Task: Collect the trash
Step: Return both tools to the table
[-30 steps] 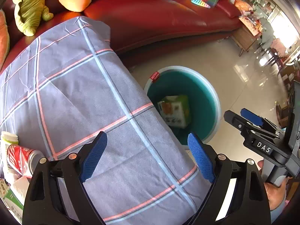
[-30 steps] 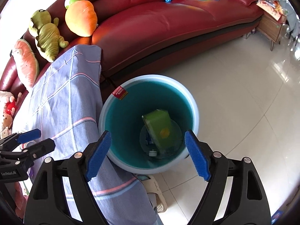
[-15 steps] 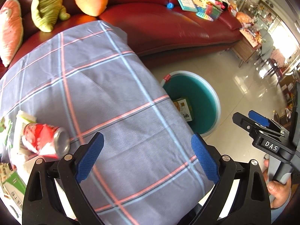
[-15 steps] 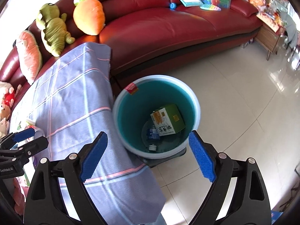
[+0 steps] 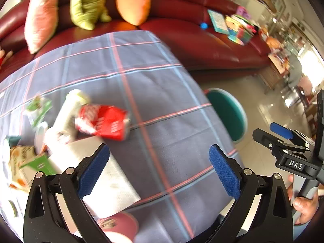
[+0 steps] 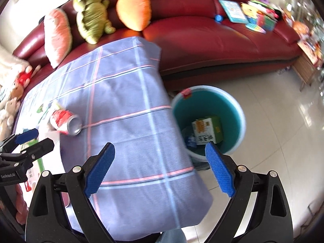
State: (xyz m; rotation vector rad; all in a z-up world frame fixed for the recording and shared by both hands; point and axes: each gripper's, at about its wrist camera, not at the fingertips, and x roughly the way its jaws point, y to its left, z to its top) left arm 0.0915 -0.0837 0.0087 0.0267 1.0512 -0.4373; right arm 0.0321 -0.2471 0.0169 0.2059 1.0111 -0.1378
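trash (image 5: pixel 105 124) beneath wide, empty left tongs (image 5: pixel 159 170)

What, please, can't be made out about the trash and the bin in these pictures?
- Labels on the red can and cartons: left wrist view, motion blur.
- Bin contents: left wrist view, hidden by the tablecloth.
- Items under the juice carton: right wrist view, covered, blurred.

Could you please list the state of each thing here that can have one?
Left hand-held gripper: open, nothing between its pads.
Right hand-held gripper: open, empty.
Red soda can: lying on its side on the tablecloth.
Teal bin: open, green carton inside.
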